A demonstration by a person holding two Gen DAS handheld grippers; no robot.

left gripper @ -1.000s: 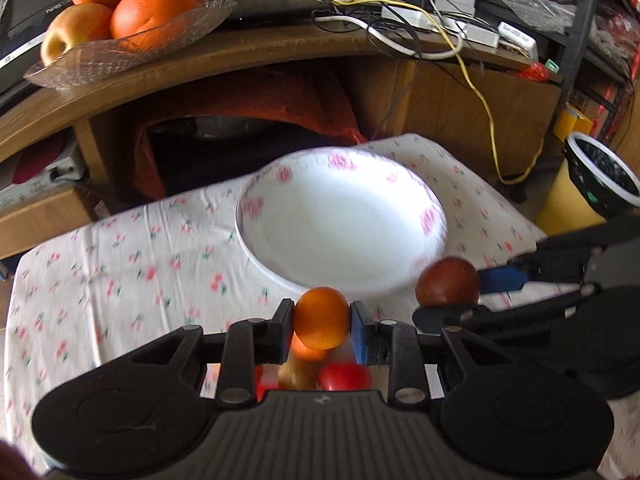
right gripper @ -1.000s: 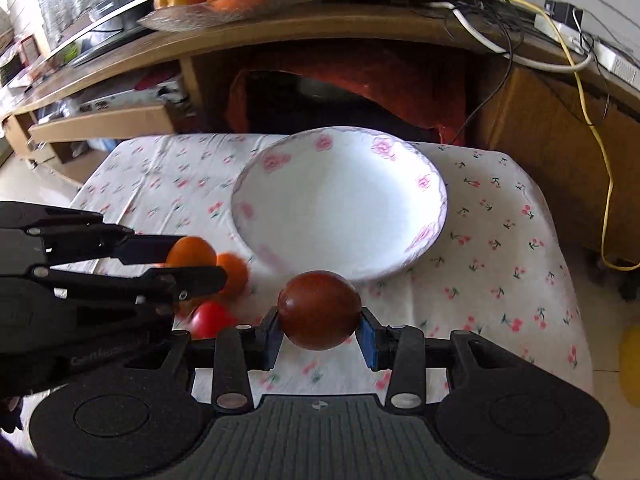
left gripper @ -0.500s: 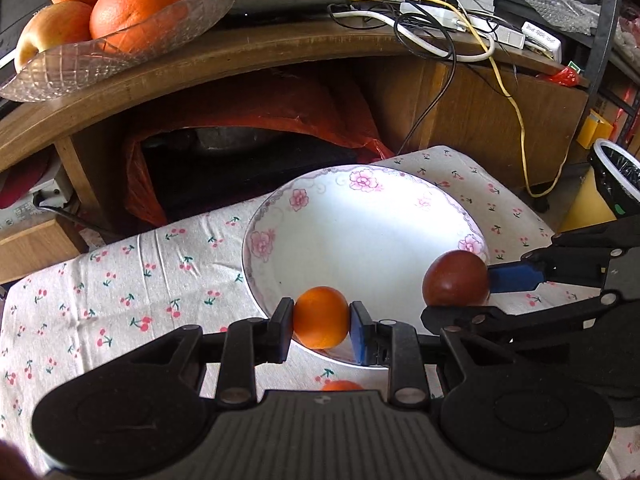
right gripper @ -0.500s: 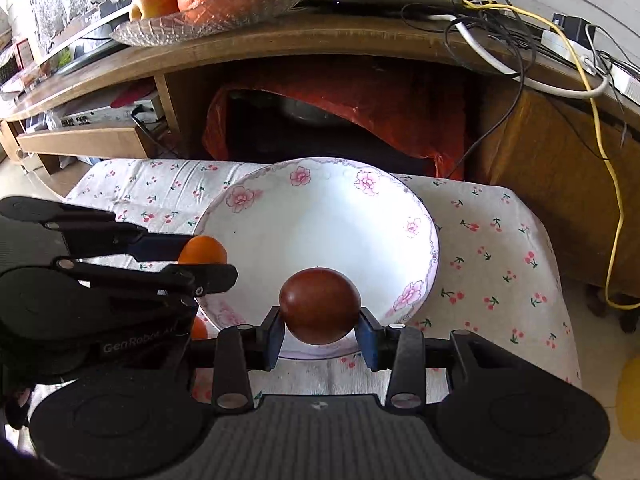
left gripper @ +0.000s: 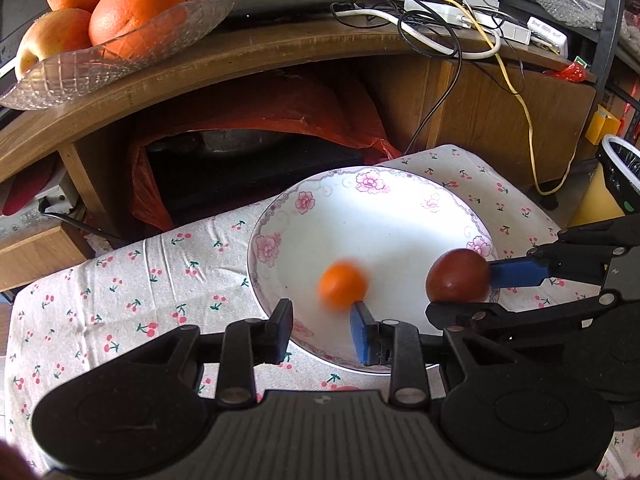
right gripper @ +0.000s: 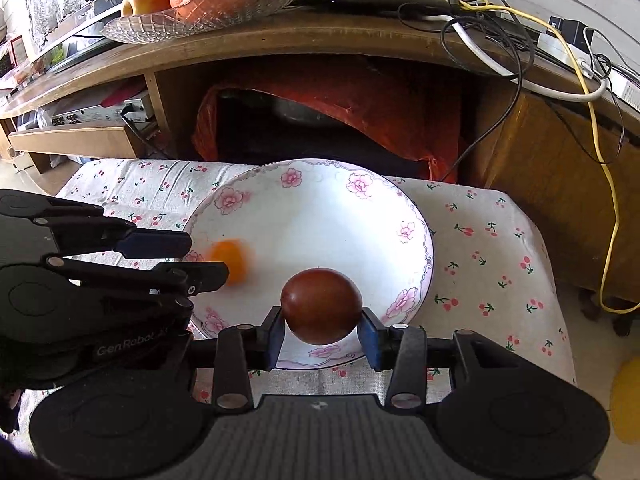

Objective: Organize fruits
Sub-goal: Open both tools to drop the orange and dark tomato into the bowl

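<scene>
A white bowl with pink flowers (left gripper: 400, 200) (right gripper: 340, 184) sits on the cherry-print tablecloth (left gripper: 120, 280). My left gripper (left gripper: 322, 330) (right gripper: 200, 256) is open over the bowl's near rim; a small orange (left gripper: 343, 285) (right gripper: 230, 260), blurred by motion, is free of its pads just ahead, inside the bowl. My right gripper (right gripper: 322, 334) (left gripper: 476, 292) is shut on a dark red-brown tomato (right gripper: 321, 305) (left gripper: 457, 276) and holds it over the bowl's near right rim.
A wooden cabinet (left gripper: 240, 56) stands behind the small table, with a glass dish of oranges and an apple (left gripper: 112, 28), cables and a power strip (left gripper: 460, 16) on top. A red plastic bag (left gripper: 280, 120) fills the opening below. A bin (left gripper: 620, 176) stands at the right.
Both grippers moved forward over the bowl. My left gripper opened and let go of the orange, which now drops into the bowl. The right gripper still holds the tomato.
</scene>
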